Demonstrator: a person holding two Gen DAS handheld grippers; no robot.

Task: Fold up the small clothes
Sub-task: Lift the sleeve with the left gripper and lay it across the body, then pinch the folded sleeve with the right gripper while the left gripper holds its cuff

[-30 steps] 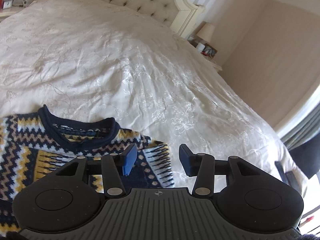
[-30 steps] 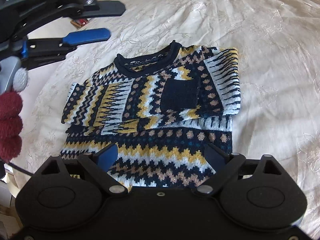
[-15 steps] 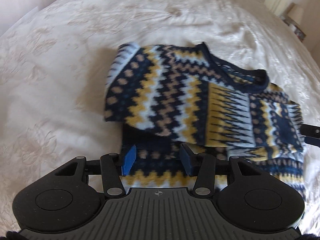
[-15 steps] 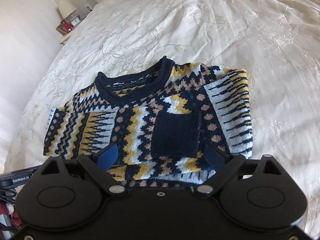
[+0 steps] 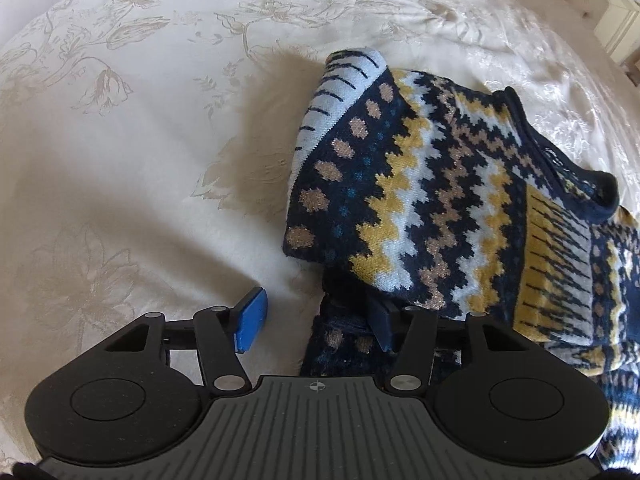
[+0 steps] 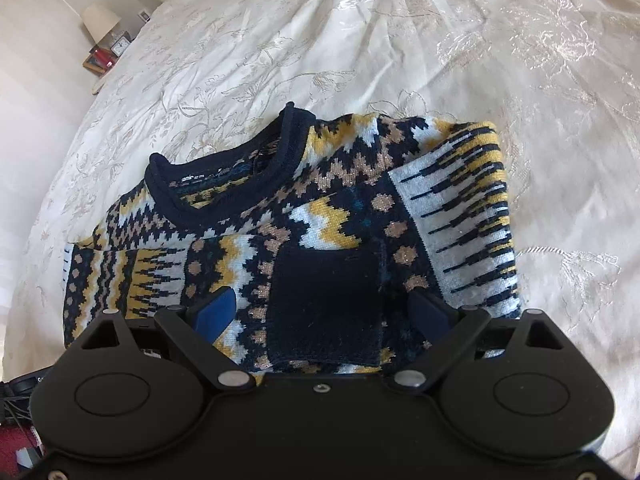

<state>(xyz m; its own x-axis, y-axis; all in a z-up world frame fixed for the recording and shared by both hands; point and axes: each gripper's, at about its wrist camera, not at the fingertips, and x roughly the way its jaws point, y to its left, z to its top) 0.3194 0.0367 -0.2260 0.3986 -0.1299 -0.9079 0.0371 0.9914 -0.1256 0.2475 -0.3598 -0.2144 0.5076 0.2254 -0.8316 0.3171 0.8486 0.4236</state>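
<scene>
Sweater (image 6: pixel 304 216) on the bedspread (image 5: pixel 132 152), sleeves folded across the chest. Thick, soft knit; will sag, so I'd take the two hem corners. My left gripper (image 5: pixel 316 324) is opening astride the hem's side edge, not pinching. My right gripper (image 6: pixel 326 312) is wide, holding nothing. Lamp (image 6: pixel 100 22) well clear.

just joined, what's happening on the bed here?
A person with a handheld gripper in each hand is folding a navy, yellow and white patterned knit sweater on a cream embroidered bedspread. Both sleeves are already folded across the front. The left gripper is at the sweater's side edge, jaws opening, gripping nothing. The right gripper hangs wide open over the navy cuff, holding nothing.
</scene>
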